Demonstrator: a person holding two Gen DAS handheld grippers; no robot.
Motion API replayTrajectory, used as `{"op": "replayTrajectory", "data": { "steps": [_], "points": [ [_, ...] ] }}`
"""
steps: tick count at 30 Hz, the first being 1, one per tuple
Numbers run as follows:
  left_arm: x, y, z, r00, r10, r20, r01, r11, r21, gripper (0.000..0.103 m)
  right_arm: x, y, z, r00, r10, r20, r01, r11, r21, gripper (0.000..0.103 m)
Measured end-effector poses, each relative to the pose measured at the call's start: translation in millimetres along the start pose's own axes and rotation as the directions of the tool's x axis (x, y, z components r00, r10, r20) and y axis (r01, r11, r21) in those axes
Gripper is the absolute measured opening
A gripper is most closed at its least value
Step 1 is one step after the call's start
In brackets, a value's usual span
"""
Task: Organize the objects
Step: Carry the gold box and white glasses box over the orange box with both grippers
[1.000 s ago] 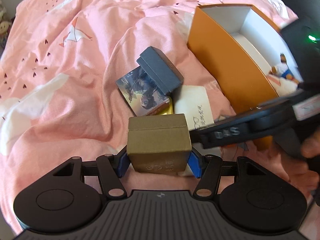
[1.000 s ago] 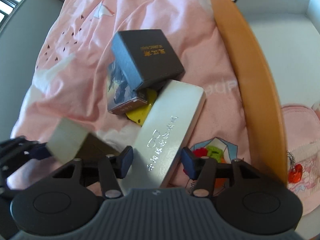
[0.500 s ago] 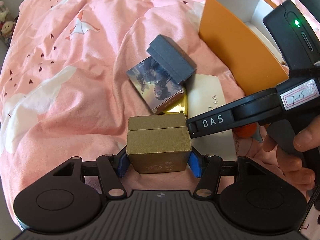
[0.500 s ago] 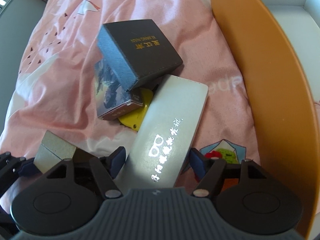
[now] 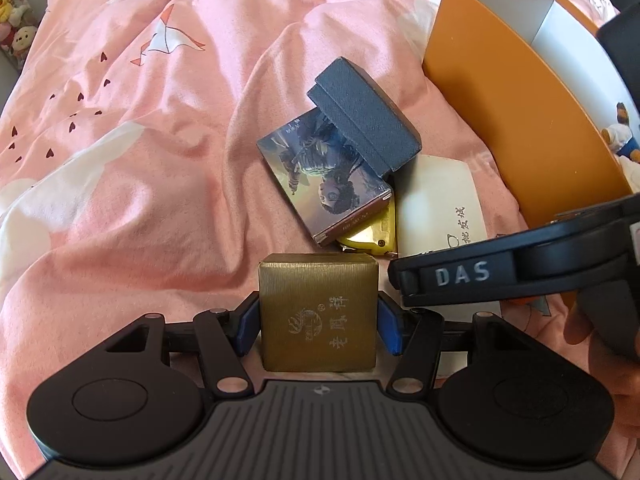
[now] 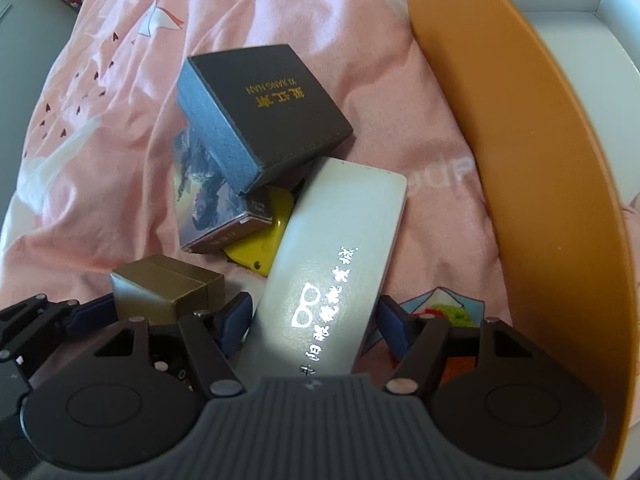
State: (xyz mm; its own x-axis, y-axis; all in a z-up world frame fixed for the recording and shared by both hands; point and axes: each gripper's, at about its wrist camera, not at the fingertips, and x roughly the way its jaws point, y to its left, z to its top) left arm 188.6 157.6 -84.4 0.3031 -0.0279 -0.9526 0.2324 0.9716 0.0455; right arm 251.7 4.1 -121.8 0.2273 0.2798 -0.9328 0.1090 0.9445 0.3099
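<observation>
My left gripper (image 5: 318, 330) is shut on a small gold box (image 5: 318, 312), which also shows at the lower left of the right wrist view (image 6: 168, 290). My right gripper (image 6: 316, 322) is open, its fingers on either side of a white glasses case (image 6: 336, 264) that lies on the pink bedding; that case also shows in the left wrist view (image 5: 438, 208). Just beyond lie a dark grey box (image 6: 264, 108), a picture card box (image 6: 208, 196) and a yellow item (image 6: 264, 244). The orange box (image 6: 532, 168) with a white inside stands to the right.
Pink patterned bedding (image 5: 140, 140) covers the whole surface. The orange box holds a small bear figure (image 5: 622, 134). A colourful flat item (image 6: 444, 306) lies under my right fingers. Plush toys (image 5: 16, 36) sit at the far left edge.
My right gripper has moved forward over the white case, its fingers now astride it. My left gripper, still holding the gold box, has shifted slightly toward the pile.
</observation>
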Motion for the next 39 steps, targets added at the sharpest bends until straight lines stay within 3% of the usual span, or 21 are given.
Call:
{"op": "replayTrajectory", "data": {
  "steps": [10,19,26,29,32,39],
  "points": [
    [-2.0,-2.3,-4.4,1.0,0.004,0.03,-0.004,1.0,0.003,0.067,-12.4,-7.6,-3.5,0.999,0.044,0.022,-0.043,0.999,-0.029,0.067],
    [-37.9,-4.6,-10.9,0.995,-0.033,0.096,0.033,0.999,-0.006,0.067,-45.3,-18.6,-9.9,0.991,0.12,0.062,-0.115,0.99,-0.084,0.067],
    [-80.3,-7.7,-9.1,0.985,-0.057,0.162,0.061,0.998,-0.02,0.067,-80.8,-27.2,-7.5,0.964,0.249,0.098,-0.238,0.965,-0.108,0.067],
    [-96.7,-11.8,-4.8,0.98,-0.074,0.185,0.079,0.997,-0.02,0.067,-110.6,-30.8,-8.8,0.947,0.295,0.127,-0.268,0.944,-0.194,0.067],
    [-109.8,-22.5,2.5,0.976,-0.092,0.198,0.092,0.996,0.01,0.067,-148.1,-34.8,-8.4,0.939,0.312,0.142,-0.248,0.905,-0.346,0.067],
    [-124.7,-61.9,31.9,0.961,-0.164,0.222,0.145,0.984,0.101,0.067,-196.2,-57.9,7.9,0.975,0.183,0.128,-0.055,0.753,-0.655,0.067]
  ]
}}
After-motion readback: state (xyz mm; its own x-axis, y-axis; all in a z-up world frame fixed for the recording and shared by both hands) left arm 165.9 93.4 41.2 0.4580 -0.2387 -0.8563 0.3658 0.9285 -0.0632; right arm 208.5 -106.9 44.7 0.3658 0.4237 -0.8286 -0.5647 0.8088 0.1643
